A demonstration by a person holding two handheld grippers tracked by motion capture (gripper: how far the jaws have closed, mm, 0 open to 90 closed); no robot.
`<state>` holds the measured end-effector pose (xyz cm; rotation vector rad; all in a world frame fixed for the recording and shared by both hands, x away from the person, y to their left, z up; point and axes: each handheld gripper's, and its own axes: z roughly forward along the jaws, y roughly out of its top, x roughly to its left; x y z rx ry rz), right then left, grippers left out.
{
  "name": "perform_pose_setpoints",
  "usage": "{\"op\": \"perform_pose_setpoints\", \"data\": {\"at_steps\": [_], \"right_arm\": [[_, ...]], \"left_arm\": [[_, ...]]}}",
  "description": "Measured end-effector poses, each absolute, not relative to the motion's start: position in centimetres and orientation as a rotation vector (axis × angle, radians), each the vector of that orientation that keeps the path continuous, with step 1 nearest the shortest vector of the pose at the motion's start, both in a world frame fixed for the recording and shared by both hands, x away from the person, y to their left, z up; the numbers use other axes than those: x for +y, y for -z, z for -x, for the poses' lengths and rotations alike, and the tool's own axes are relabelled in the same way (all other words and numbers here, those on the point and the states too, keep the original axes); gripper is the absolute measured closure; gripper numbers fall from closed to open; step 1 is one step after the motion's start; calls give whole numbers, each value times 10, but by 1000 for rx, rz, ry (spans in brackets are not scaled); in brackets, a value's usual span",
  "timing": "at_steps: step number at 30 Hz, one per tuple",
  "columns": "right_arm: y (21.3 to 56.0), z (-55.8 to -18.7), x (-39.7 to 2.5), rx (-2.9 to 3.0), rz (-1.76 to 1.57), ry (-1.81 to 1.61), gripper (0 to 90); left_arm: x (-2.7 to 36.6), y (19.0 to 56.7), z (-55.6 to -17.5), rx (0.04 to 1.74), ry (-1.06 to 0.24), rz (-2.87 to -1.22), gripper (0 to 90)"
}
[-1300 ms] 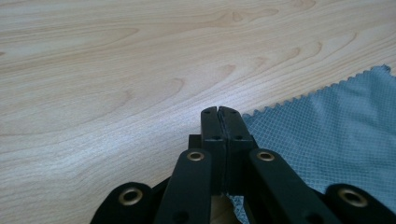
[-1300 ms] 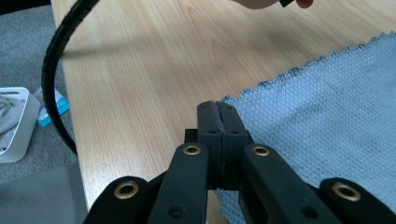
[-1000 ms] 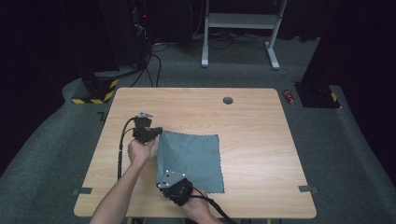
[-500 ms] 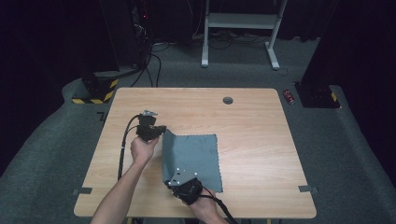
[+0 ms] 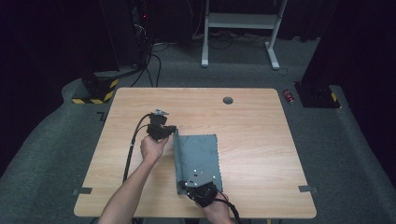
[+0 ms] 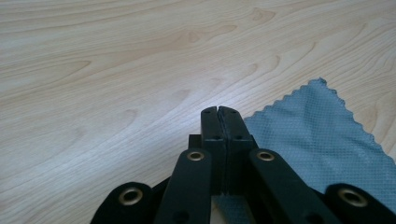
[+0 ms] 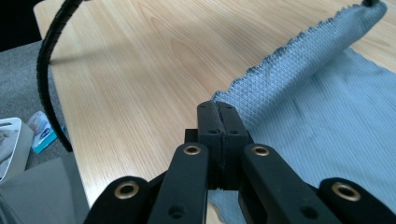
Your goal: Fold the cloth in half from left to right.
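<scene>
A grey-blue cloth (image 5: 198,154) lies on the wooden table (image 5: 252,121), its left edge raised into a standing fold. My left gripper (image 5: 170,129) is shut on the far left corner of that edge. My right gripper (image 5: 183,186) is shut on the near left corner. In the left gripper view the closed jaws of the left gripper (image 6: 218,112) sit over the cloth (image 6: 317,135), which spreads to the right. In the right gripper view the right gripper (image 7: 218,109) pinches the cloth (image 7: 299,60), and the lifted edge runs up to the top right.
A black cable (image 5: 133,149) trails from the left gripper along the forearm. A round grommet hole (image 5: 228,100) sits near the table's far edge. Beyond the table stand a white frame (image 5: 238,23) and a red can (image 5: 289,96) on the carpet.
Both grippers have moved right with the cloth's left edge, which has risen off the table. The flat part of the cloth is narrower now.
</scene>
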<state>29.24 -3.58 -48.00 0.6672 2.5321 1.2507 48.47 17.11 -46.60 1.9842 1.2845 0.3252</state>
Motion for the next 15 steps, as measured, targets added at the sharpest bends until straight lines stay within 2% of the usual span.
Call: {"op": "perform_pose_setpoints", "data": {"at_steps": [15], "right_arm": [[487, -286, -68, 2490, -769, -1237, 898]], "left_arm": [[132, 467, -492, 1220, -298, -2023, 897]]}}
